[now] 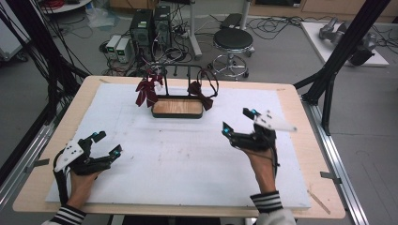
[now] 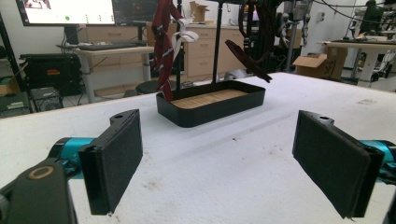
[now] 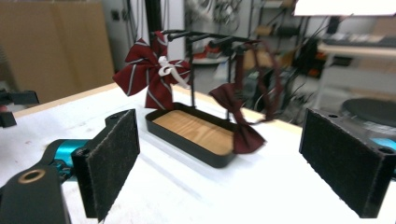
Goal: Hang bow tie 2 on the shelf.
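A black rack (image 1: 177, 89) with a wooden tray base stands at the far middle of the desk (image 1: 291, 187), on the white sheet (image 1: 178, 154) that covers most of it. 2 dark red bow ties hang from its top bar. The striped bow tie (image 1: 147, 90), with thin pale stripes and a white clip at its knot, hangs on the left end in the high view. The plain bow tie (image 1: 201, 95) hangs on the right end by its strap, its lower edge reaching down to the tray's rim.

The left hand-held gripper (image 1: 104, 144) sits low over the near left part of the sheet, jaws spread wide with nothing between them. In the left gripper view its pads (image 2: 116, 158) frame the rack ahead, well apart from it.

The right hand-held gripper (image 1: 237, 120) is held above the right part of the sheet, nearer the rack than the left one, jaws likewise spread and holding nothing. In the right gripper view the plain bow tie (image 3: 239, 122) hangs between the 2 pads (image 3: 114, 158), still beyond them.
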A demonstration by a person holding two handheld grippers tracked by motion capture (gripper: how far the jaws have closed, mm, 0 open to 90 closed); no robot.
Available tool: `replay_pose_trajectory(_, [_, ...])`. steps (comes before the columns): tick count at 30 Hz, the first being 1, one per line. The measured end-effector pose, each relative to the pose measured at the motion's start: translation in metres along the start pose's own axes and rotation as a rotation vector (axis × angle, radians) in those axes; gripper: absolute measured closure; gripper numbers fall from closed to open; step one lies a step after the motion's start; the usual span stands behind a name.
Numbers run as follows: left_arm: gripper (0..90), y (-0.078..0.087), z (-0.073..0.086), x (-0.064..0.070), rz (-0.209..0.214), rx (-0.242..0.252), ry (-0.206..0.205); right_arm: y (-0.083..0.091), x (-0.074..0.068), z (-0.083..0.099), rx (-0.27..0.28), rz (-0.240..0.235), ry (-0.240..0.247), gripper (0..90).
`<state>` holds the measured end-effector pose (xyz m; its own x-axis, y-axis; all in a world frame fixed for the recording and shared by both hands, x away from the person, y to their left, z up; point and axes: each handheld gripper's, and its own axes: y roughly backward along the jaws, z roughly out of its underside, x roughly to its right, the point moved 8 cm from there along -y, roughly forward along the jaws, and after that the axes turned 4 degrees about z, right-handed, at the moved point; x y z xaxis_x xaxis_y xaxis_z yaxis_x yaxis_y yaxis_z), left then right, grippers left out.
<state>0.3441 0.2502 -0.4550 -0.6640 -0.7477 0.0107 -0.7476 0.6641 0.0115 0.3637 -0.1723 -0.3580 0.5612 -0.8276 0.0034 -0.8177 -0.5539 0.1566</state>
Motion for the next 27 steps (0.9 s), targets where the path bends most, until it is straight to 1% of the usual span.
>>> replay_pose_trajectory(1, [16.3,0.0,0.0,0.0,-0.001,-0.001,-0.001,0.009,0.002,0.006,0.017,0.016,0.0,11.3])
replay_pose_trajectory(3, [16.3,0.0,0.0,0.0,-0.002,0.001,-0.001,0.024,0.006,0.021,0.035,0.049,0.016,11.3])
replay_pose_trajectory(4, [16.3,0.0,0.0,0.0,-0.001,0.001,-0.003,0.03,0.008,0.028,0.048,0.055,0.017,11.3])
replay_pose_trajectory(5, [16.3,0.0,0.0,0.0,-0.003,0.004,-0.002,0.036,0.01,0.035,0.056,0.06,0.006,11.3])
replay_pose_trajectory(7, [16.1,0.0,0.0,0.001,-0.004,0.002,-0.006,0.044,0.013,0.047,0.077,0.074,-0.008,11.3])
replay_pose_trajectory(8, [16.0,0.0,0.0,0.001,-0.004,-0.001,-0.01,0.047,0.015,0.054,0.065,0.079,-0.009,11.3])
replay_pose_trajectory(9, [16.0,0.001,0.0,0.001,-0.006,-0.001,-0.011,0.048,0.017,0.06,0.068,0.087,-0.003,11.3])
replay_pose_trajectory(10, [15.9,0.001,0.0,0.001,-0.008,0.003,-0.013,0.05,0.018,0.064,0.083,0.088,-0.003,11.3])
replay_pose_trajectory(12, [15.9,0.002,0.0,0.001,-0.011,0.002,-0.017,0.052,0.02,0.075,0.08,0.101,-0.009,11.3])
replay_pose_trajectory(15, [15.7,0.003,-0.001,0.002,-0.019,0.004,-0.022,0.053,0.024,0.088,0.09,0.128,-0.01,11.3])
replay_pose_trajectory(17, [15.7,0.004,-0.001,0.002,-0.023,0.006,-0.025,0.052,0.026,0.095,0.097,0.134,-0.018,11.3])
replay_pose_trajectory(18, [15.7,0.004,-0.001,0.002,-0.025,0.007,-0.025,0.052,0.026,0.098,0.086,0.135,-0.022,11.3])
replay_pose_trajectory(19, [15.6,0.004,-0.001,0.002,-0.027,0.007,-0.026,0.051,0.028,0.099,0.084,0.135,-0.014,11.3])
replay_pose_trajectory(22, [15.6,0.005,-0.001,0.003,-0.031,0.01,-0.029,0.048,0.028,0.102,0.09,0.137,-0.025,11.3])
replay_pose_trajectory(23, [15.7,0.005,-0.001,0.003,-0.031,0.01,-0.029,0.046,0.028,0.103,0.09,0.138,-0.016,11.3])
replay_pose_trajectory(26, [15.7,0.005,-0.001,0.003,-0.032,0.01,-0.029,0.042,0.027,0.11,0.057,0.138,-0.011,11.3])
replay_pose_trajectory(27, [15.6,0.005,-0.001,0.003,-0.032,0.011,-0.03,0.042,0.027,0.11,0.059,0.137,-0.004,11.3])
